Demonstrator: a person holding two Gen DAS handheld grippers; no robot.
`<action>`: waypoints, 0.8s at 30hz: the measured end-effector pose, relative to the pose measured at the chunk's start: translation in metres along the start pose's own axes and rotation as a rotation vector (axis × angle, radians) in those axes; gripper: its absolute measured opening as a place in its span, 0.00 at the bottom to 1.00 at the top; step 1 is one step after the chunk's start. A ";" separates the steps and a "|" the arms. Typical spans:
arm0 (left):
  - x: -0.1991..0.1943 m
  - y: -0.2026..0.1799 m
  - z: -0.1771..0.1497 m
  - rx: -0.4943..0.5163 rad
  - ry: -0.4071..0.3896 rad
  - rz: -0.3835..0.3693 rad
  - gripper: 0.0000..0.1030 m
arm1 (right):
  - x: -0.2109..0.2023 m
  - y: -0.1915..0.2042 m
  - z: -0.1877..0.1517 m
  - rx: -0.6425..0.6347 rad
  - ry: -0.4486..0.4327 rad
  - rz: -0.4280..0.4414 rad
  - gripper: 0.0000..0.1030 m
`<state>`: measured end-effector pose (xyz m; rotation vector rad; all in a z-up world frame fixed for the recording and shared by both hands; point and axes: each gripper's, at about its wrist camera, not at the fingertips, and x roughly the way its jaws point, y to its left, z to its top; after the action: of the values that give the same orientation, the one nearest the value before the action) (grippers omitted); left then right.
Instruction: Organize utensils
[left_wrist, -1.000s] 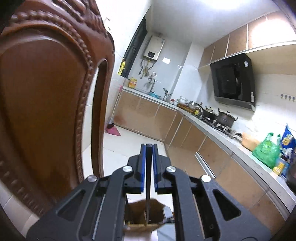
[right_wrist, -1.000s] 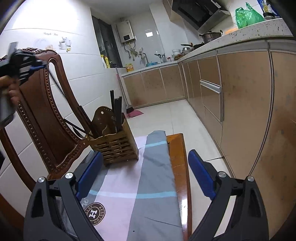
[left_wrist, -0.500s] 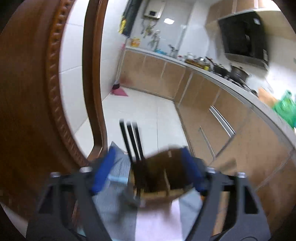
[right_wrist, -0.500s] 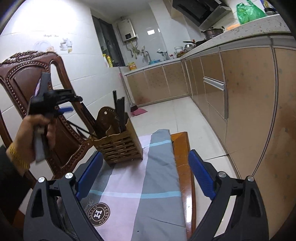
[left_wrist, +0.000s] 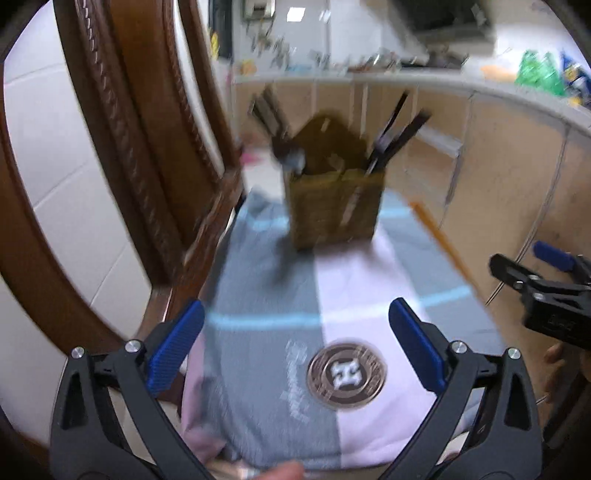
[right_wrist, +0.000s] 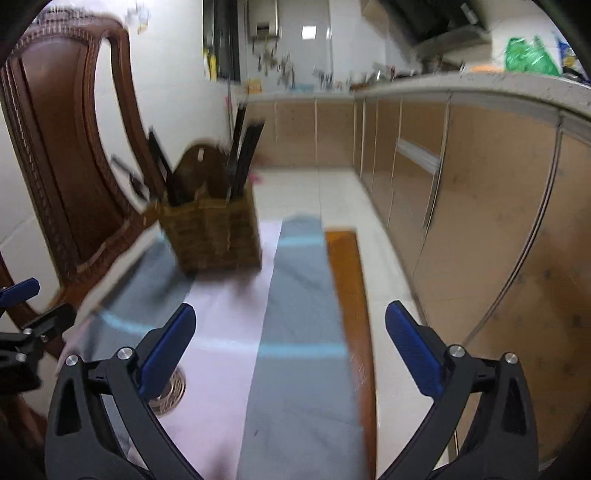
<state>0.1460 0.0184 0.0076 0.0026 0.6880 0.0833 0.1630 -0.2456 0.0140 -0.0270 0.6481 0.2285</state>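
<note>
Wooden and slatted, the holder (left_wrist: 334, 206) stands on a grey and pink cloth (left_wrist: 332, 295) at the far end of the seat, close to the chair back (left_wrist: 122, 147). Dark utensils (left_wrist: 395, 133) stick up out of it, some leaning left, some right; motion blur hides which compartment each sits in. The left gripper (left_wrist: 295, 345) hangs over the near part of the cloth, above a round logo (left_wrist: 346, 373), its blue fingers (left_wrist: 175, 345) spread wide with nothing between them. The right gripper (right_wrist: 291, 349) is likewise wide apart and empty, over the cloth's grey strip beside the bare wood edge (right_wrist: 351, 295).
</note>
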 end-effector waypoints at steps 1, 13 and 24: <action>0.005 0.002 -0.002 0.003 0.020 -0.014 0.96 | 0.001 0.003 -0.004 0.002 0.019 0.011 0.97; 0.007 0.025 0.008 -0.113 -0.006 -0.017 0.96 | -0.003 0.037 -0.015 -0.033 0.001 0.000 0.97; 0.008 0.021 0.009 -0.105 -0.014 0.025 0.96 | 0.001 0.037 -0.016 -0.021 0.009 -0.004 0.97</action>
<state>0.1561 0.0397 0.0105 -0.0886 0.6686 0.1432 0.1466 -0.2110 0.0023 -0.0491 0.6544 0.2309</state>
